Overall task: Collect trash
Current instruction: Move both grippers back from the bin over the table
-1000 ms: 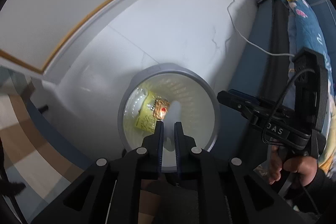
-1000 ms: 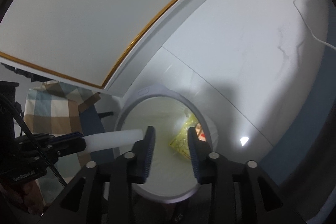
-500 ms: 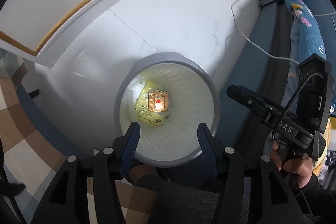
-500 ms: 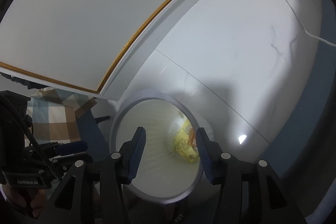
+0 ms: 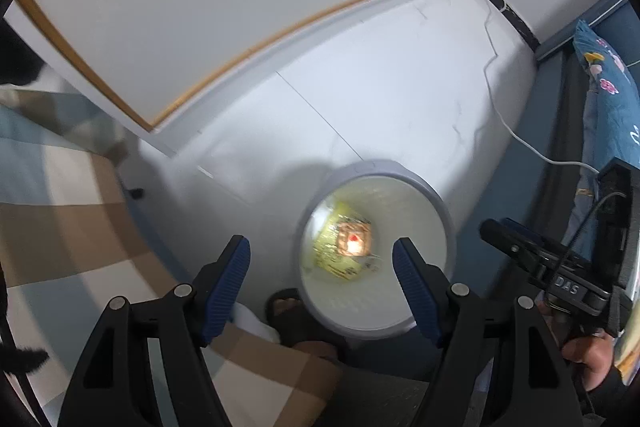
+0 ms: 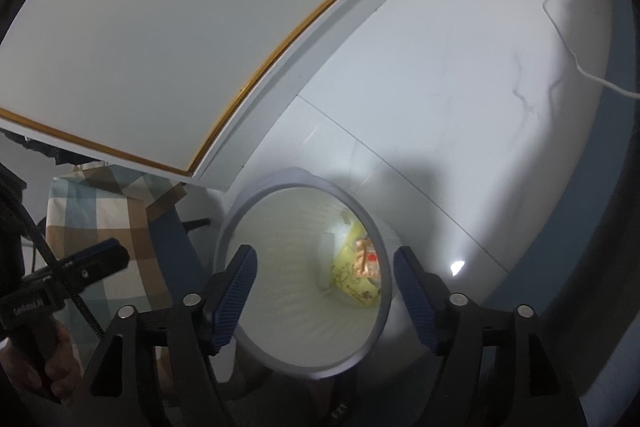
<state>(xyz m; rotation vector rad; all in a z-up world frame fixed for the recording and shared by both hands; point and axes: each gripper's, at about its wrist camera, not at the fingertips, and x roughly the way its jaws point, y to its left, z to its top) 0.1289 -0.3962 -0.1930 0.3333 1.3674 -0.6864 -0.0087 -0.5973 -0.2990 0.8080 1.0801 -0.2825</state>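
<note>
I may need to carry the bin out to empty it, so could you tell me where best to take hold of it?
Grip the grey rim of the bin from straight above, one jaw inside and one outside. It stands upright and open on the floor, and the rim is the only narrow edge; the round body looks too wide for the jaws.

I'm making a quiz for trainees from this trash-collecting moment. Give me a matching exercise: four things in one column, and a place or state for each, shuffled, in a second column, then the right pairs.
Things:
1. yellow wrapper
2. white cable
3. left hand-held gripper
4. checked cloth

Places or states:
A. trails across the white floor
B. open, with nothing between its fingers
C. lies at the bottom of the round bin
D. at the left edge of the left wrist view

Pairs: 1-C, 2-A, 3-B, 4-D
</note>
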